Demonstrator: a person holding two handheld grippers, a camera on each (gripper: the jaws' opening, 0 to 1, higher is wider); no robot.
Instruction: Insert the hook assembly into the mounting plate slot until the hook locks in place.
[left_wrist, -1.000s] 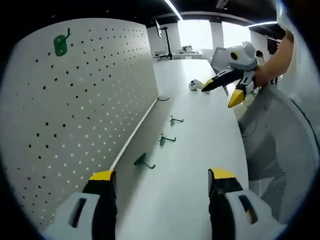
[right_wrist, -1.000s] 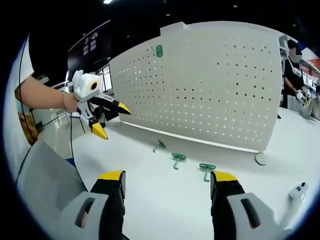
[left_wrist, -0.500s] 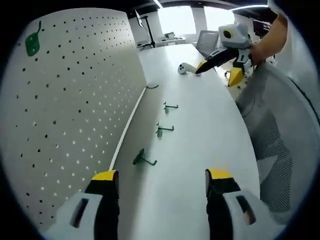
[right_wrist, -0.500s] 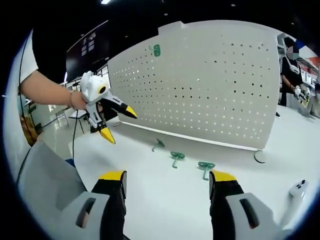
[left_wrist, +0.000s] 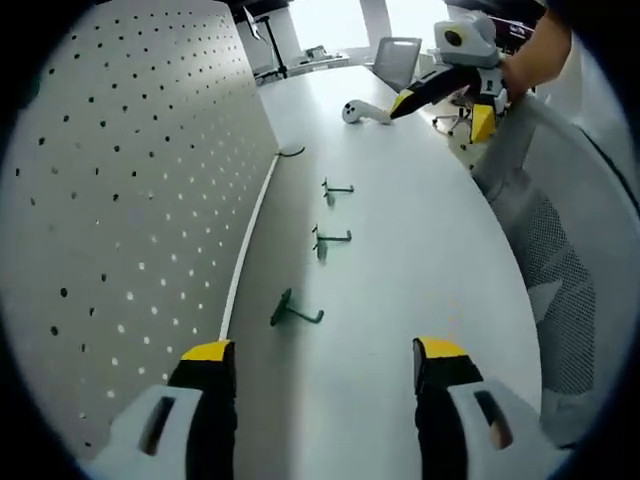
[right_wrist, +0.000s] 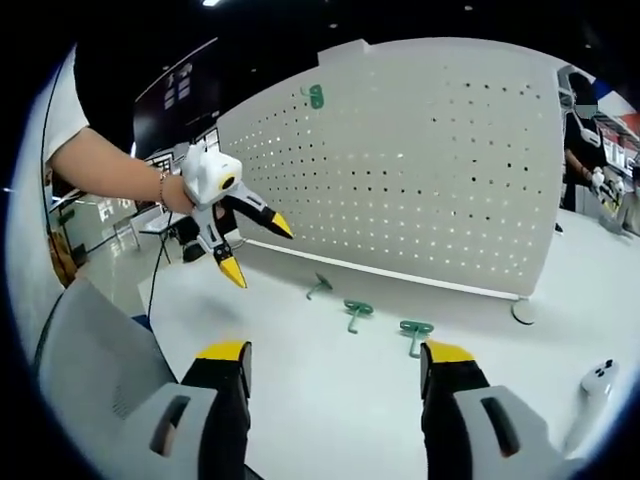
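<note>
Green hooks lie loose on the white table (left_wrist: 420, 260), three in a row just in front of the perforated pegboard (left_wrist: 120, 180): nearest hook (left_wrist: 292, 312), middle hook (left_wrist: 326, 238), far hook (left_wrist: 335, 188) in left gripper view; same trio in right gripper view as (right_wrist: 318, 288), (right_wrist: 357, 311), (right_wrist: 414, 330). One more green hook already hangs high on the board (right_wrist: 316, 96). Left gripper (left_wrist: 325, 365) has jaws spread wide, nothing between them; vs a second ago its view has pushed fwd and dipped, so the nearest hook now sits closer, just ahead of the yellow tips, a bit left of centre. Right gripper view confirms: the left gripper (right_wrist: 252, 245) has drifted in toward the board and down toward the hook row. Right gripper (right_wrist: 335, 365) is also gaping, empty, hanging back w/ little change; it shows at the far end of the table (left_wrist: 440, 95), near a white controller (left_wrist: 362, 112). Meaning, prob.: approach phase only, no hook picked yet, insertion into a board slot not begun. Next likely needs the left jaws lowered around the nearest hook's stem; it's thin and lies flat, so could skid if pinched off-centre.
</note>
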